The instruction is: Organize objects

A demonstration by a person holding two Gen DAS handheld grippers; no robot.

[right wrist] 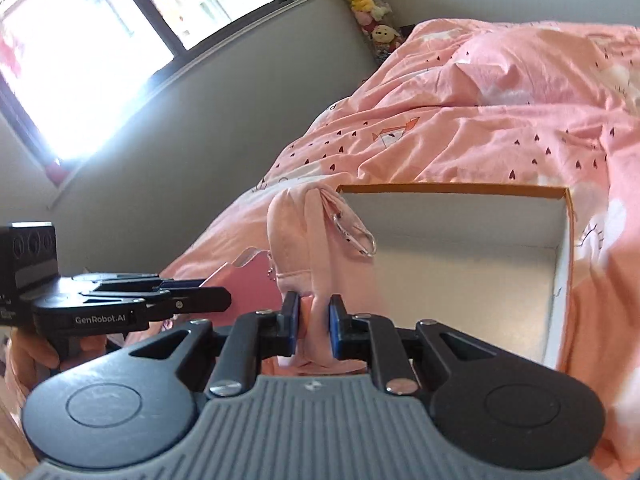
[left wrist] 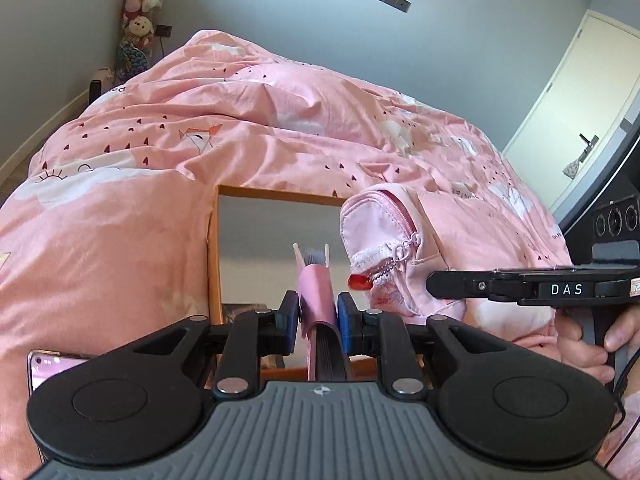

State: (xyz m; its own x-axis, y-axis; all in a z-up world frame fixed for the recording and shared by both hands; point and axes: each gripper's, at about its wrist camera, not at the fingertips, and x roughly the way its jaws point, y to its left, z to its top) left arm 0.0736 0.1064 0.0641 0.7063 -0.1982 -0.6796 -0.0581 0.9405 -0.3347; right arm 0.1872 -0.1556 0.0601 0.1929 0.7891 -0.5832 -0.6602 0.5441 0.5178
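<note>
My left gripper (left wrist: pixel 319 314) is shut on a pink hairbrush (left wrist: pixel 318 286) with grey bristles, held upright over an open cardboard box (left wrist: pixel 276 194) that lies on the bed. My right gripper (right wrist: pixel 314 326) is shut on a small pink zip pouch (right wrist: pixel 298 236) and holds it up at the box's (right wrist: pixel 452 189) left side. The pouch (left wrist: pixel 384 232) also shows in the left wrist view, right of the brush, with a red charm (left wrist: pixel 359 281) hanging from it. The right gripper (left wrist: pixel 448 284) reaches in from the right there. The left gripper (right wrist: pixel 216 298) shows at the left in the right wrist view.
A rumpled pink duvet (left wrist: pixel 200 120) covers the bed around the box. A phone (left wrist: pixel 52 368) lies at the lower left. Plush toys (left wrist: pixel 142 8) hang in the far corner. A window (right wrist: pixel 100 40) is at the left and a door (left wrist: pixel 572 100) at the right.
</note>
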